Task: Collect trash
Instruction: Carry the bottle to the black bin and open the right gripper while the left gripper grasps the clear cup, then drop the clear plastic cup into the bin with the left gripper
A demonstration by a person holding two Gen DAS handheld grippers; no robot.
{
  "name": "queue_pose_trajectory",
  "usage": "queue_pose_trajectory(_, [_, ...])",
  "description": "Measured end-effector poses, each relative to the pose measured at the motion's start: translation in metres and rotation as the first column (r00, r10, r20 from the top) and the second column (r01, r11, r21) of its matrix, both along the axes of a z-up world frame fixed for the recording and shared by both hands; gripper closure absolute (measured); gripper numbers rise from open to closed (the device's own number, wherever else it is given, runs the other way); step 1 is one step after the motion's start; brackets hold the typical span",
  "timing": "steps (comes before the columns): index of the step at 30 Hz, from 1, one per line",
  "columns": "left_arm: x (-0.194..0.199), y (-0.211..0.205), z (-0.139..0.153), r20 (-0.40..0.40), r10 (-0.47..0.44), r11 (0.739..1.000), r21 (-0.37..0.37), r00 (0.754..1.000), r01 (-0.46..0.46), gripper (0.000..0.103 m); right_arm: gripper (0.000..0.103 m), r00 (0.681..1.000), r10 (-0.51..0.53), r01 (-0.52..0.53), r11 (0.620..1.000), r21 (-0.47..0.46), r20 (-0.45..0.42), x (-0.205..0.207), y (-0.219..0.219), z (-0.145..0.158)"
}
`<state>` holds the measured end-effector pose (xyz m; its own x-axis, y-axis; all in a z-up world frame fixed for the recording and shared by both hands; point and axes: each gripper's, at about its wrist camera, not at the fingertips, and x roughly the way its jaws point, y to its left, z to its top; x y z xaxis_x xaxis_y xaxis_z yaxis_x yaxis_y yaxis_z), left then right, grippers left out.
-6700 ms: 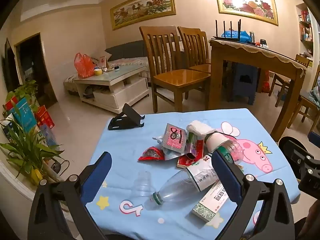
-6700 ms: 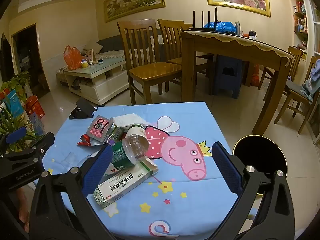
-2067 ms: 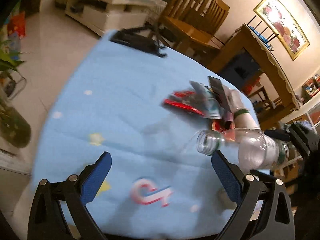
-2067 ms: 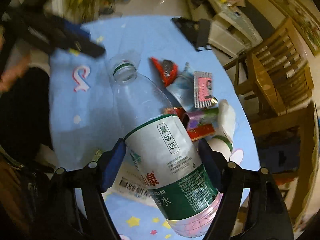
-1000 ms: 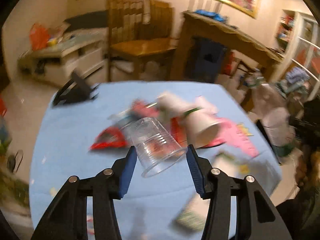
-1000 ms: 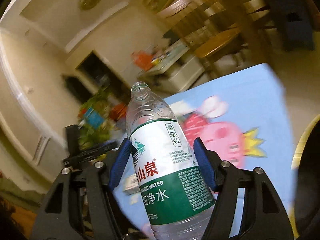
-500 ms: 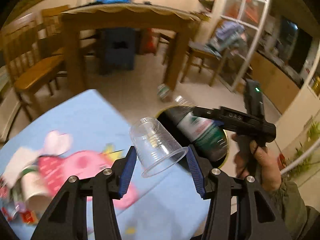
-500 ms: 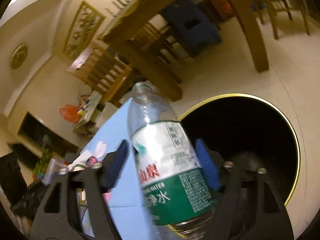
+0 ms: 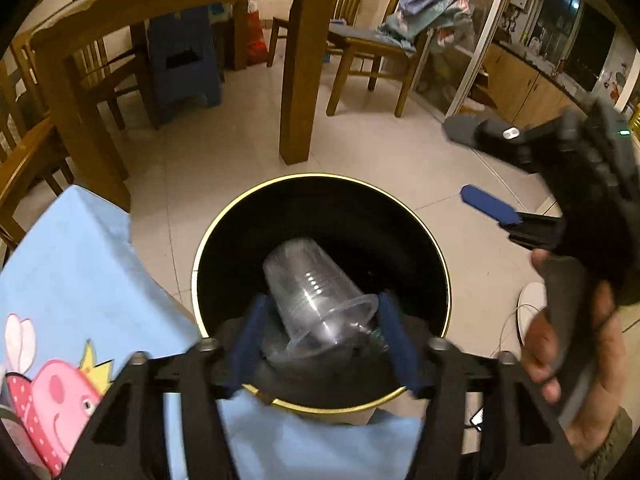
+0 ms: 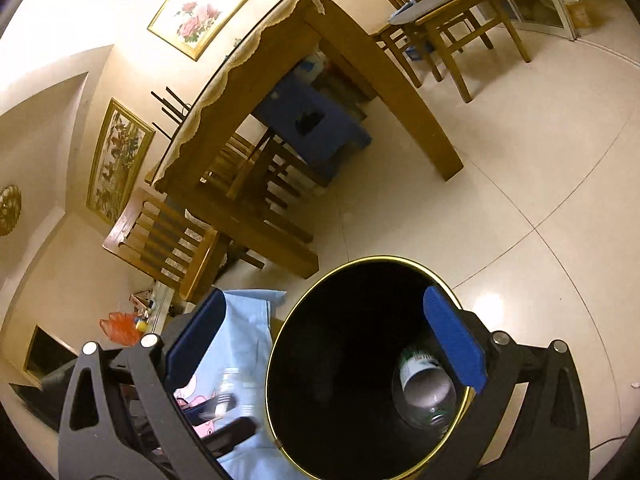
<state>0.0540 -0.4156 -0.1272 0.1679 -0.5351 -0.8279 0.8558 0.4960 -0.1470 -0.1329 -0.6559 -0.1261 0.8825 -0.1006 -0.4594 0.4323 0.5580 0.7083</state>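
1. We hold the left tool [image 9: 320, 332] over the bin [image 9: 438, 256], a round black tub with a gold rim standing on the tiled floor beside the desk [image 9: 72, 264].
2. Its jaws are opening. The cup [image 9: 316, 300], clear plastic, lies tilted between the blue pads [image 9: 394, 336] with its mouth toward the camera, and we see a gap on each side, so the pads no longer press on it.
3. The cup sits over the bin's dark mouth, inside the ring of the rim as seen from the left wrist.
4. We hold the right tool [image 10: 324, 356] spread fully, with nothing between its jaws; its blue pads [image 10: 454, 336] stand on either side of the bin [image 10: 280, 340].
5. The bottle [image 10: 424, 390], clear with a green and white label, lies at the bottom of the bin, close to the wall by the right pad.
6. In the left view the right tool [image 9: 476, 168] shows at the right edge, apart from the bin, gripped by a hand [image 9: 576, 364].
7. The desk wears a light blue cloth with a pink cartoon pig. In the right view its corner [image 10: 244, 328] nearly meets the bin's rim, and a blurred pale object lies on the cloth there; we cannot tell what it is.
8. Behind the bin stand a wooden table [image 9: 296, 76], chairs [image 9: 372, 44] and a blue stool [image 9: 184, 60].
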Motion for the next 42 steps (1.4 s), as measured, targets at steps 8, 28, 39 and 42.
queue_pose_trajectory(8, [-0.004, 0.005, -0.004, -0.028, 0.048, 0.998, 0.033, 0.998, -0.047, 0.025, 0.005, 1.000, 0.001, -0.002, 1.000, -0.025, -0.012, 0.005, 0.004, 0.013])
queue_pose_trajectory(28, [-0.031, 0.242, 0.058, 0.229, 0.498, 0.861, -0.011, 0.837, -0.509, 0.007, 0.005, 0.985, 0.034, -0.085, 0.951, -0.297, -0.171, 0.070, 0.114, 0.049])
queue_pose_trajectory(39, [-0.021, 0.354, 0.055, 0.455, 0.642, 0.700, -0.020, 0.617, -0.714, 0.007, 0.005, 0.981, 0.084, -0.158, 0.872, -0.463, -0.177, 0.090, 0.223, 0.057])
queue_pose_trajectory(42, [-0.019, 0.381, 0.051, 0.484, 0.660, 0.667, -0.025, 0.575, -0.745, 0.007, 0.005, 0.980, 0.091, -0.172, 0.838, -0.518, -0.179, 0.085, 0.269, 0.054])
